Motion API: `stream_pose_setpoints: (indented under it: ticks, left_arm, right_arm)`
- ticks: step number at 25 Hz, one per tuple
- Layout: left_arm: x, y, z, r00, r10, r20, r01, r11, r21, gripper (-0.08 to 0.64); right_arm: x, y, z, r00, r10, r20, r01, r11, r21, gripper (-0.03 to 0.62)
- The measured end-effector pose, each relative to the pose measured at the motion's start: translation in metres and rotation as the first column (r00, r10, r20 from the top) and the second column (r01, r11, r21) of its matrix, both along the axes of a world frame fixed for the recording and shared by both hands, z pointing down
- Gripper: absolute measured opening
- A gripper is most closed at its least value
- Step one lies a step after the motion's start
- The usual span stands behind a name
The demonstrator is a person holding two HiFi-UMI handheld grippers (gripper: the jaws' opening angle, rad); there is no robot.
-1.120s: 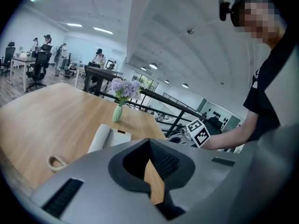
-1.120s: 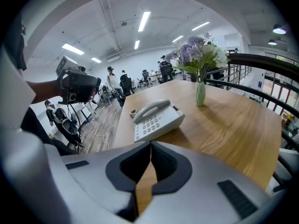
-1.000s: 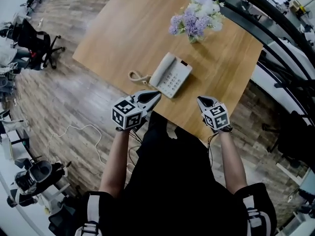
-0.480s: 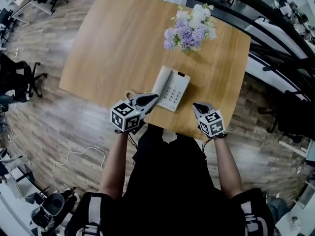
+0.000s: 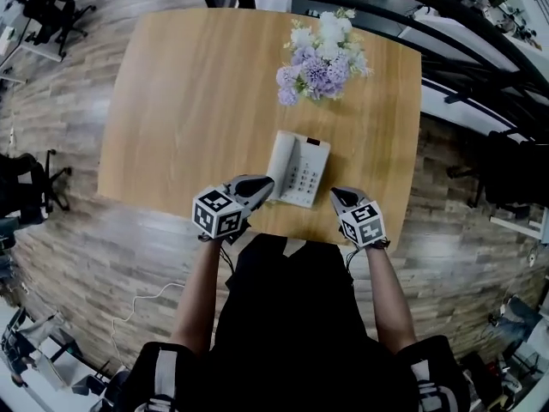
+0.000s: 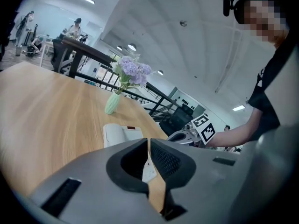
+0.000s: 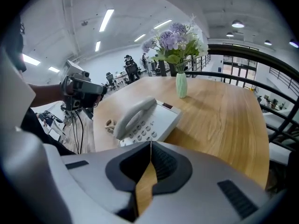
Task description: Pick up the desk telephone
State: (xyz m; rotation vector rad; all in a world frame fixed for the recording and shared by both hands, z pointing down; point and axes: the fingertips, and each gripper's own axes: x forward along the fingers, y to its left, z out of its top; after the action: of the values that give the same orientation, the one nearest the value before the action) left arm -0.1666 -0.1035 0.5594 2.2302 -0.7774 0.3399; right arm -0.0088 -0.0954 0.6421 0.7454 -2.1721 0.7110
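Note:
A white desk telephone [image 5: 298,169] lies near the front edge of the wooden table [image 5: 189,101], handset [image 5: 280,160] on its left side, keypad to the right. My left gripper [image 5: 268,181] is shut and empty, its tips just at the phone's near left corner. My right gripper [image 5: 334,193] is shut and empty, just off the phone's near right corner. In the right gripper view the telephone [image 7: 148,119] lies right beyond the closed jaws, with its coiled cord [image 7: 109,124] at the left. The left gripper view shows the telephone [image 6: 122,134] just past the jaws.
A pale green vase of purple and white flowers [image 5: 319,57] stands behind the phone. The table's front edge runs just under both grippers. Wooden floor surrounds the table, with office chairs [image 5: 34,183] at the left and a black railing [image 5: 429,15] behind.
The view has swung so the table sits squarer in frame. Both grippers have closed in on the phone's near corners, the left one dropping lower; both stay shut.

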Motion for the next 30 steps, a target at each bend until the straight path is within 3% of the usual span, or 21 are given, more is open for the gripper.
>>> stream_pose_setpoints:
  ticks: [11, 14, 19, 30]
  left_arm:
    - [-0.002, -0.015, 0.027, 0.994, 0.103, -0.032, -0.104, 0.994, -0.041, 0.027]
    - [0.000, -0.016, 0.032, 0.992, 0.118, -0.044, -0.120, 0.991, -0.054, 0.101]
    - [-0.001, -0.016, 0.046, 0.989, 0.144, -0.029, -0.146, 0.986, -0.078, 0.150]
    - [-0.007, -0.014, 0.086, 0.996, 0.090, 0.006, -0.087, 0.981, -0.175, 0.272]
  right_arm:
    - [-0.006, 0.001, 0.007, 0.992, 0.123, -0.030, -0.123, 0.992, 0.008, 0.025]
    - [-0.007, 0.007, 0.010, 0.990, 0.138, -0.040, -0.138, 0.990, 0.004, 0.025]
    - [-0.014, 0.010, 0.016, 0.989, 0.147, -0.030, -0.147, 0.989, -0.006, 0.025]
    - [-0.022, -0.008, 0.028, 0.978, 0.198, 0.059, -0.195, 0.979, -0.052, 0.036]
